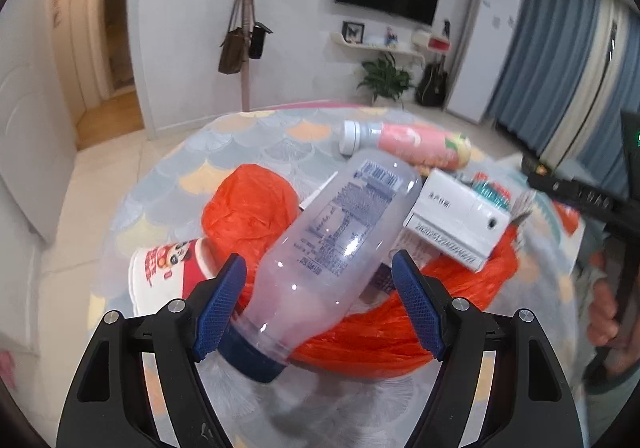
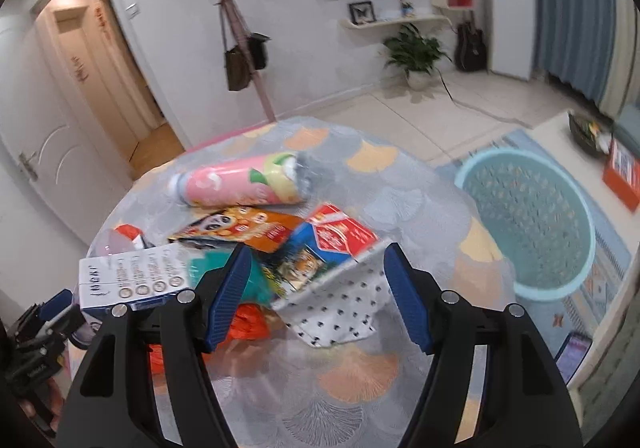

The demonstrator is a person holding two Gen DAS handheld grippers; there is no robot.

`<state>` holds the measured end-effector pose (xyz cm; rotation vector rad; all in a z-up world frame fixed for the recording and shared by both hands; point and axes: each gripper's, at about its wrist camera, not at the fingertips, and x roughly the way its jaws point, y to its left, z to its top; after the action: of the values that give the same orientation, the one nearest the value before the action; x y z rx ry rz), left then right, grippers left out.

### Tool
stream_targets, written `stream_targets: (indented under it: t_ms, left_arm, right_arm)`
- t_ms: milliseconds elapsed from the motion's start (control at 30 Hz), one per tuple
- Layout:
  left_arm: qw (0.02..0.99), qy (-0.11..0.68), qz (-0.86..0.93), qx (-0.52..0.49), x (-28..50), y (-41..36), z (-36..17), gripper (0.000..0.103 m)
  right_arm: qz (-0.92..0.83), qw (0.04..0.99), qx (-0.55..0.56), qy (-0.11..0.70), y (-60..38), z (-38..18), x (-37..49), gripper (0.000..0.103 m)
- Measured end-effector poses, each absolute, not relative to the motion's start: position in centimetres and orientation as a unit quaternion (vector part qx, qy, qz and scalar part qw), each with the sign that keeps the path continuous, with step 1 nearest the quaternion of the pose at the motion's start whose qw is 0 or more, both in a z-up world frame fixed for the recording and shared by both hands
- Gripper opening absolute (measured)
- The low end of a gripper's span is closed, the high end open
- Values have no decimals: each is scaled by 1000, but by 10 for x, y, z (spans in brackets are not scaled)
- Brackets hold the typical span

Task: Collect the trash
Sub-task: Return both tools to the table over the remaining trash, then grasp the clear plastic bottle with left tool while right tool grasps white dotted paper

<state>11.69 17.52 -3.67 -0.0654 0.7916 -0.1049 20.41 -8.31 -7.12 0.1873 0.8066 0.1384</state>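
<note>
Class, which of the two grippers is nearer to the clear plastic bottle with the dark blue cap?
Left. The left gripper has the clear plastic bottle with the dark blue cap between its open fingers; the right gripper hovers over a snack packet away from it.

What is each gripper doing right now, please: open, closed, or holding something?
Left gripper: open, the clear bottle lying between its fingers, not clamped.
Right gripper: open, holding nothing, above the litter.
</note>
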Motion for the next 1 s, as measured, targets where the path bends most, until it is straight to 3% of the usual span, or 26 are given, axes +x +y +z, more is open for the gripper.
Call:
stream_targets:
  t_ms: [267,400,567,633,700,767,900,1000]
  left_arm:
    - [914,402,-56,-3,127,163,-43,73]
    - [915,401,-55,7,121,158,-43,67]
    - [918,393,-57,-3,114,158,-41,62]
    - [919,391,-59,-7,112,158,-40,60]
    - [920,388,-61,-17,109,159,-39,59]
    - [921,382,-65,-31,107,162,-37,58]
    - [923,373,-73,-54,101,167,-33,58]
    - [925,367,-71,-64,97,167,-29,58]
  right_arm:
    - [62,892,136,427,-94,-93,212,65]
    - [60,888,141,434,-90,-97,215,71]
    - [55,886,131,441,-85,-102,219,70]
    - [55,886,126,443,-86,-105,220,62]
    - [63,880,132,452,-91,-109,218,39]
    - [72,872,140,463,-96,-116,217,29]
    - [94,869,160,459,-110,-117,205,12]
    - [96,877,146,448,-112,-110,198,8]
